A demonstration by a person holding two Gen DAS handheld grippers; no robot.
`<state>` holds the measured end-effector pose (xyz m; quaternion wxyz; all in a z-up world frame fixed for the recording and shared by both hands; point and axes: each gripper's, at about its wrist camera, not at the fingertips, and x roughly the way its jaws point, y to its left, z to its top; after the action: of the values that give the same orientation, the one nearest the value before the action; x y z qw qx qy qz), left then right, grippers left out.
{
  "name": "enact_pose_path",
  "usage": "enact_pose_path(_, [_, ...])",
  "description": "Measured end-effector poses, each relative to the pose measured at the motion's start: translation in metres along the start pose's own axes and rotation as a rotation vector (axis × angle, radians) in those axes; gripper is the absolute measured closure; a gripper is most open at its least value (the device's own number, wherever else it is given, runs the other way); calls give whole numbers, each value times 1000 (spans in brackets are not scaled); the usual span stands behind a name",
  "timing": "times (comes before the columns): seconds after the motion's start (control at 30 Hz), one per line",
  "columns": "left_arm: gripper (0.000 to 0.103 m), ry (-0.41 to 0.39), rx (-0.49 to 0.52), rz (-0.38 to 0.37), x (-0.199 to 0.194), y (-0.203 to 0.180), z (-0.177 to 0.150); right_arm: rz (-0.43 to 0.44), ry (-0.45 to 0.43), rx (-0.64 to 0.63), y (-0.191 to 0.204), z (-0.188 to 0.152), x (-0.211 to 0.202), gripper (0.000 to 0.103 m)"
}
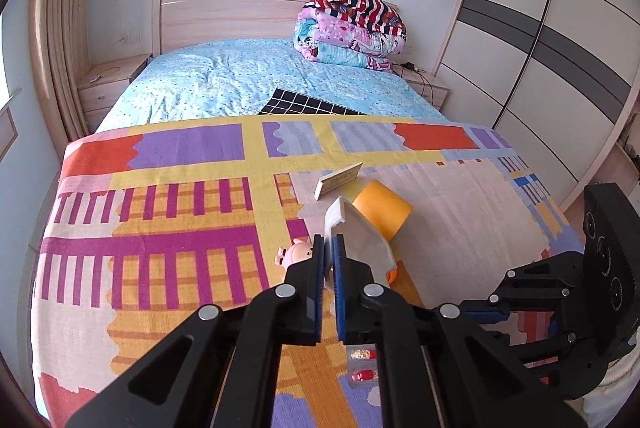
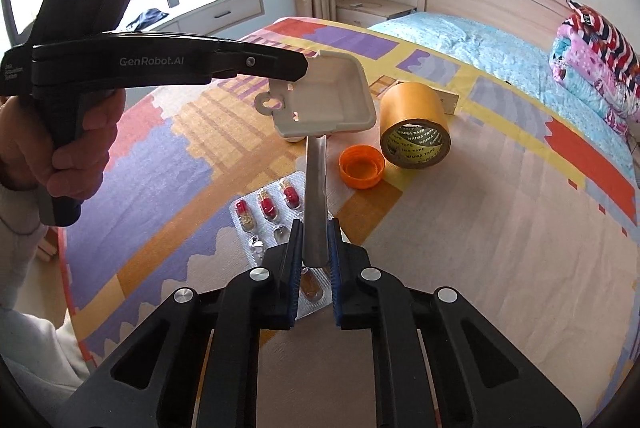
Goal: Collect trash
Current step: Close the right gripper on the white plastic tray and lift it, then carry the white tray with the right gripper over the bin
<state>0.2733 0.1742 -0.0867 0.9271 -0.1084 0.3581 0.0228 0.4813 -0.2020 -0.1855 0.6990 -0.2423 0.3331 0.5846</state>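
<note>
My left gripper (image 1: 330,260) is shut on the edge of a white moulded plastic packaging tray (image 1: 360,236) and holds it tilted above the bed. In the right wrist view the same tray (image 2: 328,96) hangs from the left gripper (image 2: 302,68), which a hand (image 2: 72,148) grips. My right gripper (image 2: 316,240) is shut on a long grey strip (image 2: 316,188) that reaches up toward the tray. On the cover below lie a blister pack of red capsules (image 2: 272,212), an orange bottle cap (image 2: 362,166) and a yellow tape roll (image 2: 416,128).
A patterned cover (image 1: 180,228) lies over the bed's foot. A pink pig toy (image 1: 296,252) and a small flat box (image 1: 338,180) sit near the tray. Folded quilts (image 1: 352,28) are stacked by the headboard. A wardrobe (image 1: 540,48) stands on the right.
</note>
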Motion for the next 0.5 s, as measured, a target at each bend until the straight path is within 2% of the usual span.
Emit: enact_pose_path(0.5, [99, -98, 77, 18, -88, -34, -20, -61, -50, -31, 41, -18, -58, 90])
